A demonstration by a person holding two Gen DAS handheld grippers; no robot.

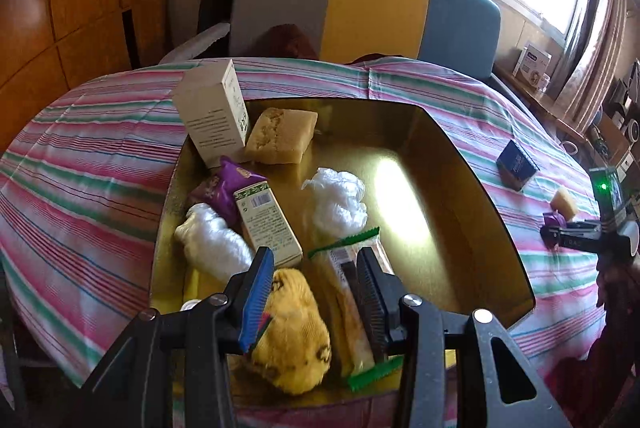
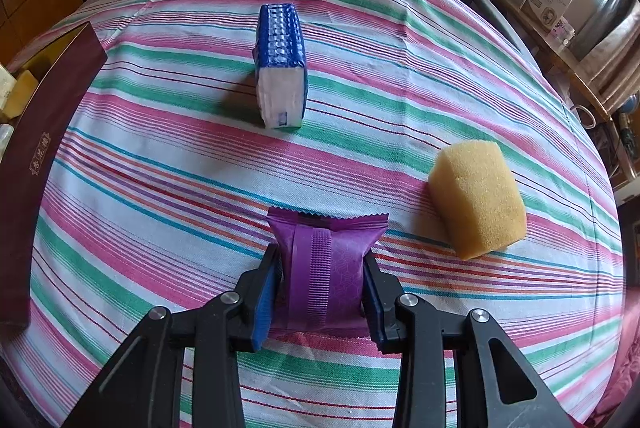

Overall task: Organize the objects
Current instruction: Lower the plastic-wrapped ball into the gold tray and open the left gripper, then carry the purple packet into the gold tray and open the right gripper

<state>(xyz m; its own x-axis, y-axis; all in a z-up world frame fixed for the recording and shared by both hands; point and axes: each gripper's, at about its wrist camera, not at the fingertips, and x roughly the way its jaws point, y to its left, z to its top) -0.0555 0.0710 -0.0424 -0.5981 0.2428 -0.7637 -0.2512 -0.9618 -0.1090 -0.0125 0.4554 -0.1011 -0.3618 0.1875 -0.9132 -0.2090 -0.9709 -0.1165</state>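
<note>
My left gripper [image 1: 316, 268] is open above a gold tray [image 1: 472, 204]. The tray holds a white box [image 1: 212, 116], a sponge [image 1: 280, 136], a purple packet [image 1: 218, 190], a green-printed box [image 1: 268, 224], white plastic wads [image 1: 338, 202], a yellow cloth [image 1: 296, 328] and a green-edged snack bar [image 1: 352, 308]. My right gripper [image 2: 322, 268] is shut on a purple snack packet [image 2: 326, 260] over the striped tablecloth [image 2: 160, 168]. A blue tissue pack [image 2: 280, 64] stands ahead, a yellow sponge [image 2: 478, 196] to the right.
The tray's dark red outer wall [image 2: 44, 136] is at the left in the right wrist view. A striped chair back [image 1: 360, 0] stands behind the table. The right gripper [image 1: 568, 228], tissue pack [image 1: 516, 164] and sponge [image 1: 564, 202] show in the left wrist view.
</note>
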